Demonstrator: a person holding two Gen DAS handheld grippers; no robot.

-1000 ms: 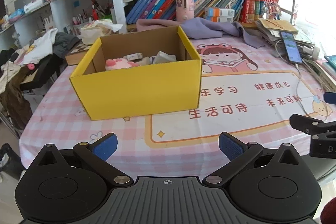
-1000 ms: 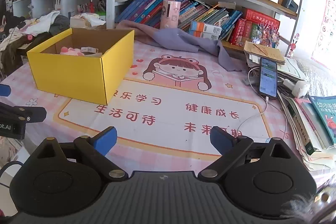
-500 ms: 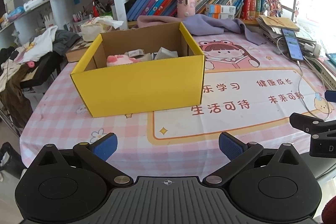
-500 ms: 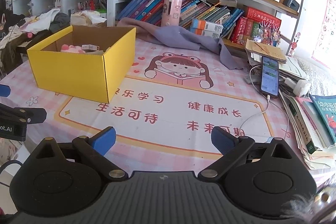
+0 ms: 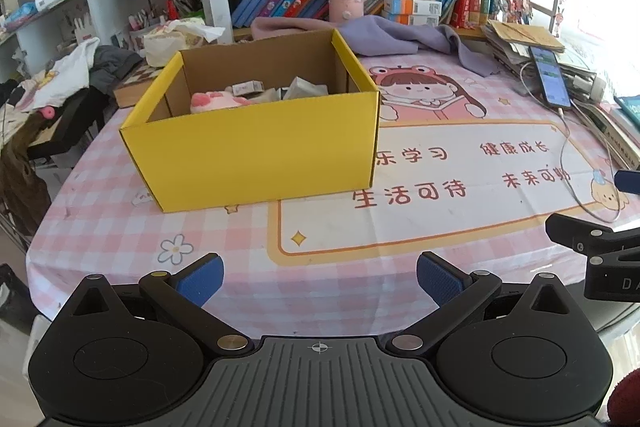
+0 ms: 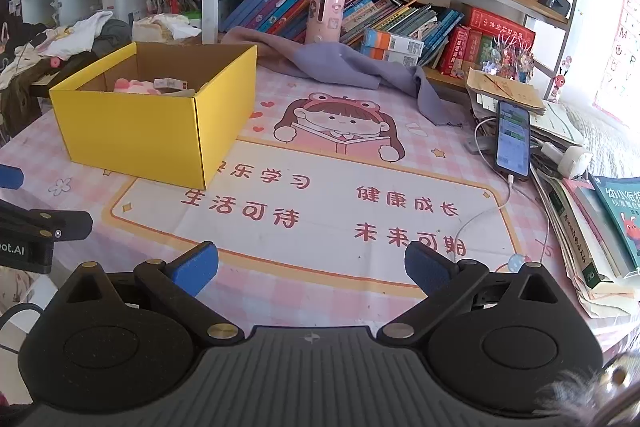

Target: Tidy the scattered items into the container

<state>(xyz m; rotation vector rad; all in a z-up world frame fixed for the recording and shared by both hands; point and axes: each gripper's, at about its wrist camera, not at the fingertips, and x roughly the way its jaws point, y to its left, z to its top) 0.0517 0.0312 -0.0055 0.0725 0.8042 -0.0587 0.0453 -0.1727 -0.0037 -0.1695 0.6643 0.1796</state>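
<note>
A yellow box (image 5: 256,151) sits on a pink-and-white checked tablecloth (image 5: 100,227); claw pads (image 5: 200,277) are blue.

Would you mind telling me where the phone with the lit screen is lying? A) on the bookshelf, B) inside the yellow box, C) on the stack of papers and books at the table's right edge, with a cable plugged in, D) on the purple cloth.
C: the phone lies tilted on the stack of papers and books at the table's right edge, a white cable running from its lower end; the box is far to its left.
</note>
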